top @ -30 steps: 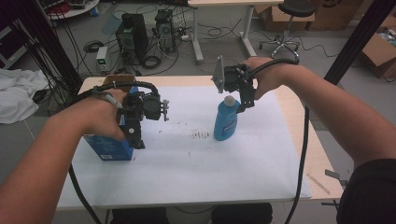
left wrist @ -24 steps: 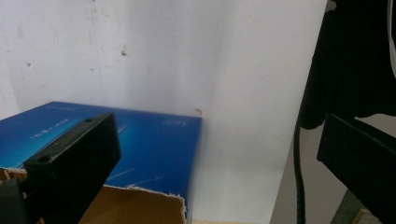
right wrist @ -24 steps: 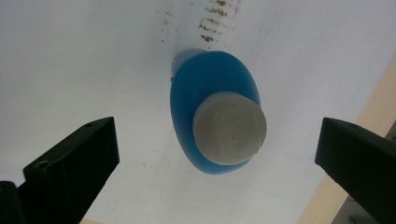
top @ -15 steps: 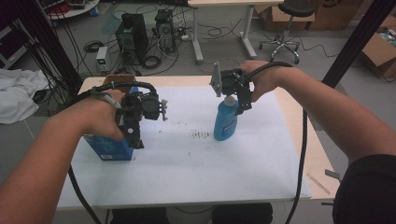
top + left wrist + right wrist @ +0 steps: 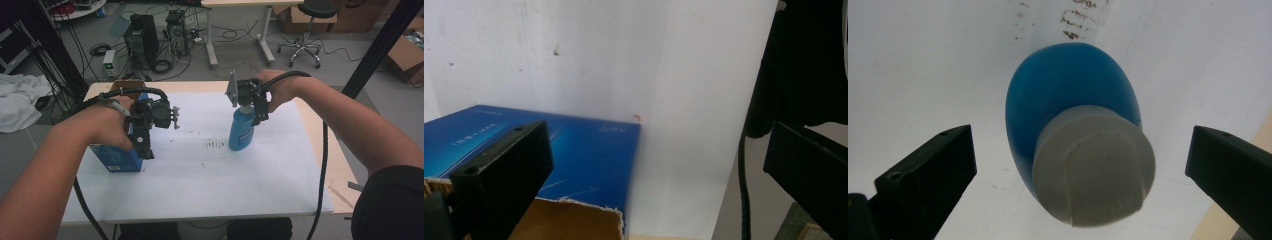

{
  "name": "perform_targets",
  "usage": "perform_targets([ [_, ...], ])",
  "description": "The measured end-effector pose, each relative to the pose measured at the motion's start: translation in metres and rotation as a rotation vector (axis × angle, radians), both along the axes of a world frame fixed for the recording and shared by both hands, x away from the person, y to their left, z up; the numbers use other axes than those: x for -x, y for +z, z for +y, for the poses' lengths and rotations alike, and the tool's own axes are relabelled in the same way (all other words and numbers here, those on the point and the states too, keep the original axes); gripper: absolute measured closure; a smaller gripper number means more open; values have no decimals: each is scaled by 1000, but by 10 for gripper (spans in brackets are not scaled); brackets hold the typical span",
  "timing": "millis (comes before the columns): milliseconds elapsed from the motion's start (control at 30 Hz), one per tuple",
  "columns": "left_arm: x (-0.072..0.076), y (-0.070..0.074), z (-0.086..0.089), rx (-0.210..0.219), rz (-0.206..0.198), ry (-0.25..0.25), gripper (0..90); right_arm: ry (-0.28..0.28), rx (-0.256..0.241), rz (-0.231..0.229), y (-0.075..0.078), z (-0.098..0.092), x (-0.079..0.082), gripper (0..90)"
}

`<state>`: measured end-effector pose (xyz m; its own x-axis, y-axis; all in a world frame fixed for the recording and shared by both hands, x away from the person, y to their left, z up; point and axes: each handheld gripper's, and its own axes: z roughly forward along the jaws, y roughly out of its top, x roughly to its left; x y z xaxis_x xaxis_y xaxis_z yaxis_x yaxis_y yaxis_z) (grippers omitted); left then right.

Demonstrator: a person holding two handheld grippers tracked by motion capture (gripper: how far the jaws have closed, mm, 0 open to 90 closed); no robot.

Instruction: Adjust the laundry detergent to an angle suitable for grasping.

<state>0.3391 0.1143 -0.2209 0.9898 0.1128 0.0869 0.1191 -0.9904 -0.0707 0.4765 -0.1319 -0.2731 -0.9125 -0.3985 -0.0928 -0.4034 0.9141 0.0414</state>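
A blue bottle [image 5: 241,131] with a grey cap stands upright right of the table's middle. My right gripper [image 5: 248,106] hangs just over it, pointing down. In the right gripper view the grey cap [image 5: 1093,165] sits between the wide-apart jaws of that gripper [image 5: 1080,140], touching neither. A blue box [image 5: 116,158] with a torn cardboard top lies at the left. My left gripper [image 5: 145,146] is open above the box's right end. In the left gripper view the blue box [image 5: 584,155] lies under the left jaw, and the gripper [image 5: 656,140] holds nothing.
A white sheet [image 5: 200,185] covers the table, with dark specks [image 5: 215,145] beside the bottle. Bare wood edge [image 5: 340,170] runs along the right. Behind the table are computer towers [image 5: 142,37], cables and an office chair [image 5: 310,30]. White cloth [image 5: 17,102] lies at left.
My right gripper has shifted a little left and down toward the bottle's cap. The left gripper, the box and the bottle have stayed where they were.
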Motion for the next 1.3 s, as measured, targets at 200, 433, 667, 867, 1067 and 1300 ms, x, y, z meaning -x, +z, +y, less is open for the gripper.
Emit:
perform_targets([
  [200,-1,-1,-2,-6,1,-5,1,-2,-12,5,-6,-3,-2,0],
  [433,-1,-3,-3,6,5,11,1,-3,-21,12,-13,-6,-4,0],
  [667,-2,-3,-4,3,3,4,1,9,-27,12,-16,-5,-4,11],
  [867,-3,-4,-2,-2,5,-2,1,6,-25,12,-19,-3,-5,19],
  [1067,-3,-6,-2,6,2,1,1,19,-28,4,-21,-2,-5,71],
  [1300,-5,-6,-1,-4,5,-3,1,24,-22,14,-21,-3,-5,116],
])
